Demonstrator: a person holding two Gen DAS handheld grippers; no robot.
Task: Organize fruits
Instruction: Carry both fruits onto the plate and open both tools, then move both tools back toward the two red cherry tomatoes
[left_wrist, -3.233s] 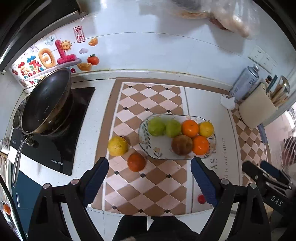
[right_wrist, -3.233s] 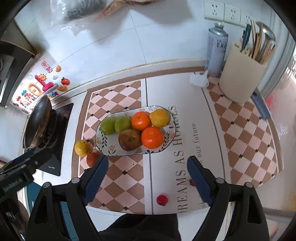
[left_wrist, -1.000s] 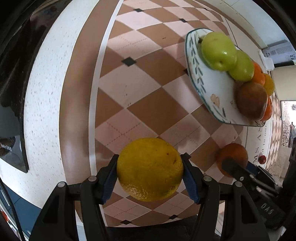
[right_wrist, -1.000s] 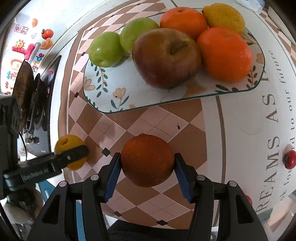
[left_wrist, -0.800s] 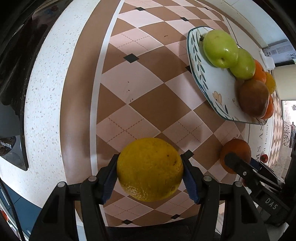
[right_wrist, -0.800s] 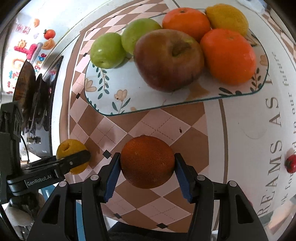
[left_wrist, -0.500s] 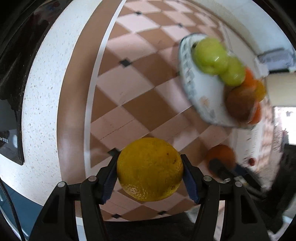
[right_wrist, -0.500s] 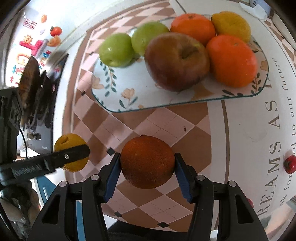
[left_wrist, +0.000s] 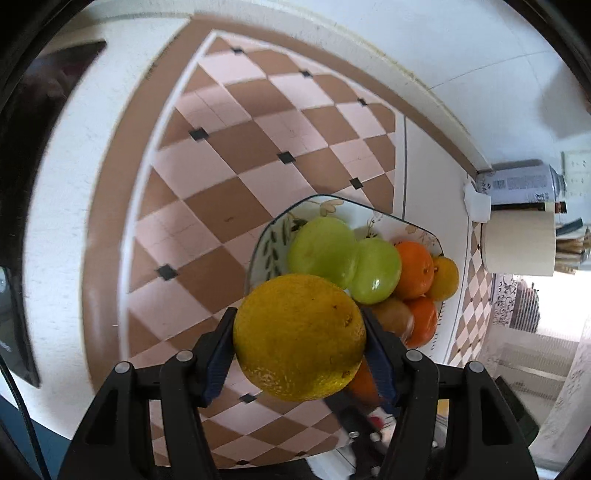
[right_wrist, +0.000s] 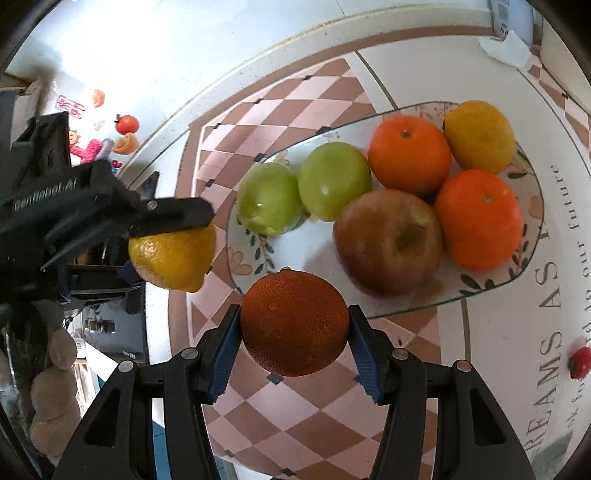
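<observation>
My left gripper (left_wrist: 300, 345) is shut on a yellow orange (left_wrist: 299, 338) and holds it in the air at the near left end of the patterned fruit plate (left_wrist: 266, 240). It also shows in the right wrist view (right_wrist: 171, 258). My right gripper (right_wrist: 293, 332) is shut on a dark orange (right_wrist: 294, 323), held above the plate's front left rim (right_wrist: 406, 314). The plate holds two green apples (right_wrist: 301, 192), a red-brown apple (right_wrist: 386, 242), two oranges (right_wrist: 410, 153) and a yellow citrus (right_wrist: 478, 136).
The plate lies on a checkered mat (left_wrist: 236, 166) on a white counter. A spray can (left_wrist: 517, 182) and a cream utensil holder (left_wrist: 517, 243) stand at the far right by the wall. A small red object (right_wrist: 579, 358) lies on the mat's lettered part. A black hob (right_wrist: 122, 339) is at the left.
Both grippers have lifted their fruit off the mat and moved toward the plate. The left gripper has swung right, so the plate now lies right behind the yellow orange.
</observation>
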